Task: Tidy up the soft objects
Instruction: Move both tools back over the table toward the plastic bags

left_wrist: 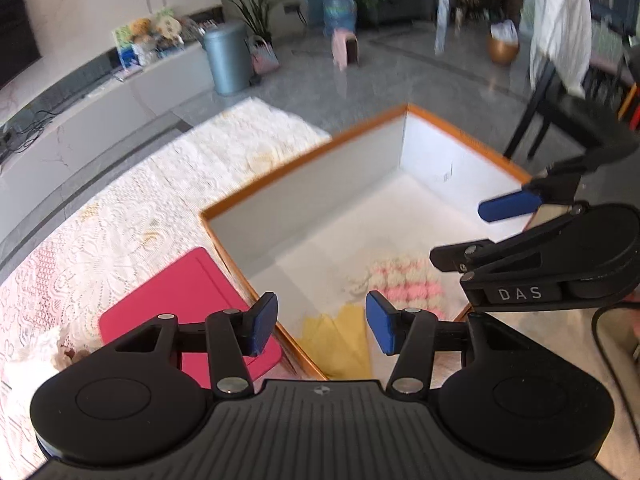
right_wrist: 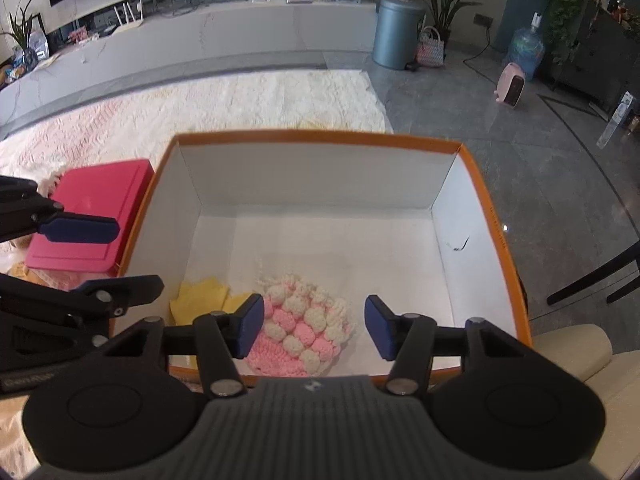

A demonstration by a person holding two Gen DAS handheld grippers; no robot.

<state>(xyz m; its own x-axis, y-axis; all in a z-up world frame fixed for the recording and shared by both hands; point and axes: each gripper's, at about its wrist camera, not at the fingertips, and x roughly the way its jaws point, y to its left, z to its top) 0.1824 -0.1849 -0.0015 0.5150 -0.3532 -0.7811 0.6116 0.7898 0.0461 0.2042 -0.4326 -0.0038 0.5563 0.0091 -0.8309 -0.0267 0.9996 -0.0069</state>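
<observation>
An orange-rimmed white box [right_wrist: 320, 136] stands on the lace-covered table; it also shows in the left wrist view [left_wrist: 304, 160]. Inside lie a pink-and-white crocheted piece [right_wrist: 308, 328], also in the left wrist view [left_wrist: 404, 280], and a yellow cloth [right_wrist: 200, 300], also in the left wrist view [left_wrist: 340, 340]. My right gripper [right_wrist: 314, 326] is open and empty, above the crocheted piece at the box's near edge. My left gripper [left_wrist: 322, 320] is open and empty, over the box's near left corner above the yellow cloth.
A pink flat case [right_wrist: 88, 216] lies on the lace cloth left of the box, also in the left wrist view [left_wrist: 180, 300]. A pale soft item [left_wrist: 40, 352] lies beside it. A dark chair [left_wrist: 560, 112] stands beyond the box. A beige cushion [right_wrist: 572, 352] is at right.
</observation>
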